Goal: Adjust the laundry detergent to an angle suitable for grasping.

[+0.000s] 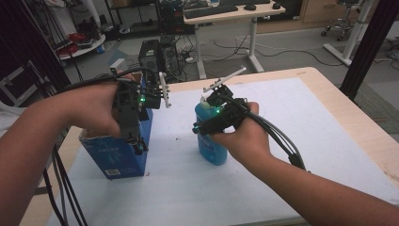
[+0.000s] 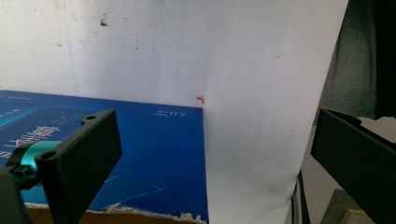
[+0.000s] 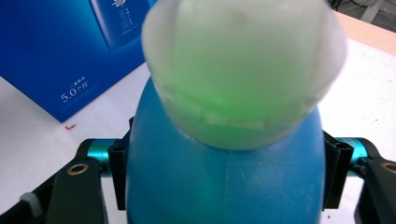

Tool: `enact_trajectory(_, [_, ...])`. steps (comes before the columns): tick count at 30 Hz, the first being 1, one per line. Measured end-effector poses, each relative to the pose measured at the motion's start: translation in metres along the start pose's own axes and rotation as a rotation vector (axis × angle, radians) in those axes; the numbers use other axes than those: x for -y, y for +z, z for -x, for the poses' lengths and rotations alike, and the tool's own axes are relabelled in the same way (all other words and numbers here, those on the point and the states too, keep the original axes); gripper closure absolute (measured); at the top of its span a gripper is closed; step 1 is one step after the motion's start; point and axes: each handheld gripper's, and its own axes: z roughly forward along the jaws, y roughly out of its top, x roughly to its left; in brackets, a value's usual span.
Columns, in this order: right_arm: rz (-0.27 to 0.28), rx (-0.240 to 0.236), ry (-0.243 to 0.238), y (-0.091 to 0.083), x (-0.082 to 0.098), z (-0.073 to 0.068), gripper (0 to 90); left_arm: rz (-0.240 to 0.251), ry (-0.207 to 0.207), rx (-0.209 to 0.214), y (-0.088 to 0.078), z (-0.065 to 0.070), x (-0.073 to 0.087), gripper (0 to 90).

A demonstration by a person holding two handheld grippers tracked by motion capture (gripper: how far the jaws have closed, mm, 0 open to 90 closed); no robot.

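A blue bottle (image 1: 212,149) with a whitish cap (image 3: 243,70) stands upright on the white mat, near its middle. My right gripper (image 1: 201,123) comes at it from the right, and its jaws flank the bottle's (image 3: 224,186) shoulder just under the cap, pads against both sides. To the left stands an open blue cardboard box (image 1: 117,157). My left gripper (image 1: 134,139) points down over the box's right wall. In the left gripper view its jaws (image 2: 215,130) stand wide apart with nothing between them, above the box's blue face (image 2: 154,154) and the mat.
The white mat (image 1: 291,141) covers a wooden table whose bare edge (image 1: 362,122) runs along the right. Behind the table, on the floor, are a black computer tower (image 1: 150,54) and cables. A desk (image 1: 226,14) stands farther back.
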Motion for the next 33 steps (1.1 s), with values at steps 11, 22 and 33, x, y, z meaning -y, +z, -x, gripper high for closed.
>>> enact_trajectory(11, [0.008,0.018,-0.020,0.000,0.000,-0.003,39.6,-0.001,0.003,0.001,0.001,-0.001,-0.001,1.8])
enact_trajectory(22, [0.001,0.012,-0.030,0.000,-0.001,-0.003,42.0,0.001,0.000,0.000,0.001,-0.001,0.000,1.8])
enact_trajectory(33, [-0.006,-0.027,-0.005,-0.007,-0.003,0.006,42.2,0.001,-0.002,-0.003,0.000,-0.002,-0.003,1.8])
